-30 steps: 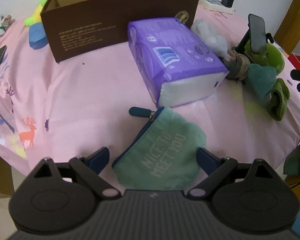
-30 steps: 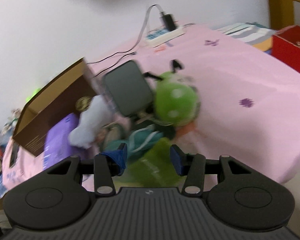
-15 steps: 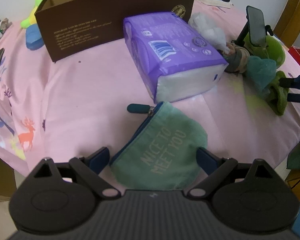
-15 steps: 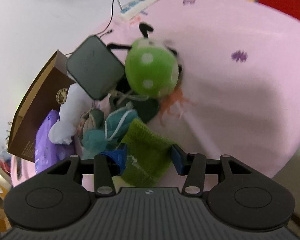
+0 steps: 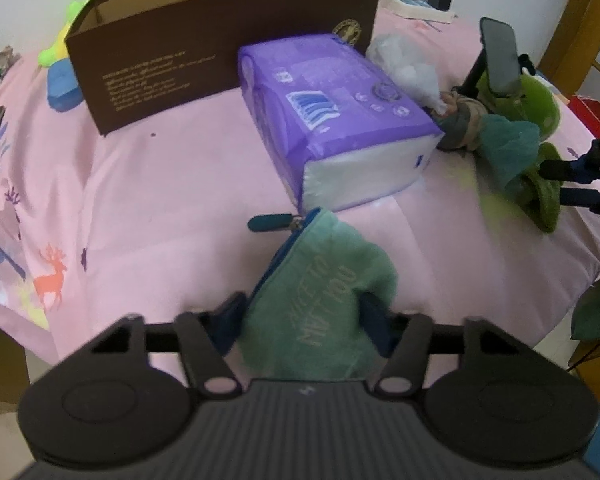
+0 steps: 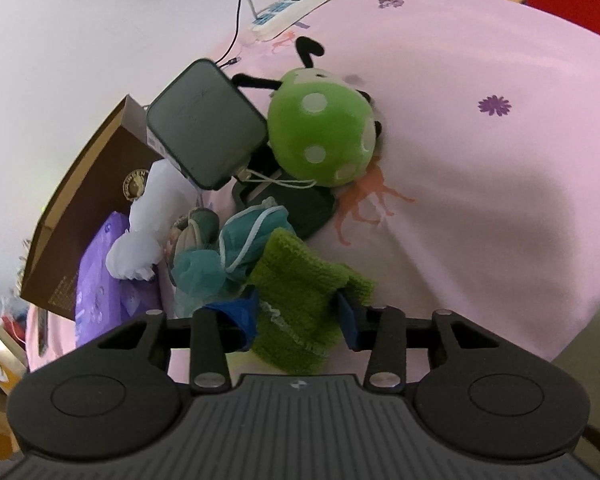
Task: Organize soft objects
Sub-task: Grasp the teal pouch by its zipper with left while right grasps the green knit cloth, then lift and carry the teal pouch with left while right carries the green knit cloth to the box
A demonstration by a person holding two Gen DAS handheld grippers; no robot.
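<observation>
Green cloth [image 6: 300, 304] pinched by right tool [image 6: 298, 320], clearest from its own camera.

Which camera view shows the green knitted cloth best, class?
The right wrist view: the green knitted cloth lies close up, bunched between the right gripper whose jaws have just been closing on it. The left wrist view shows it only small and sideways at the right edge.
</observation>
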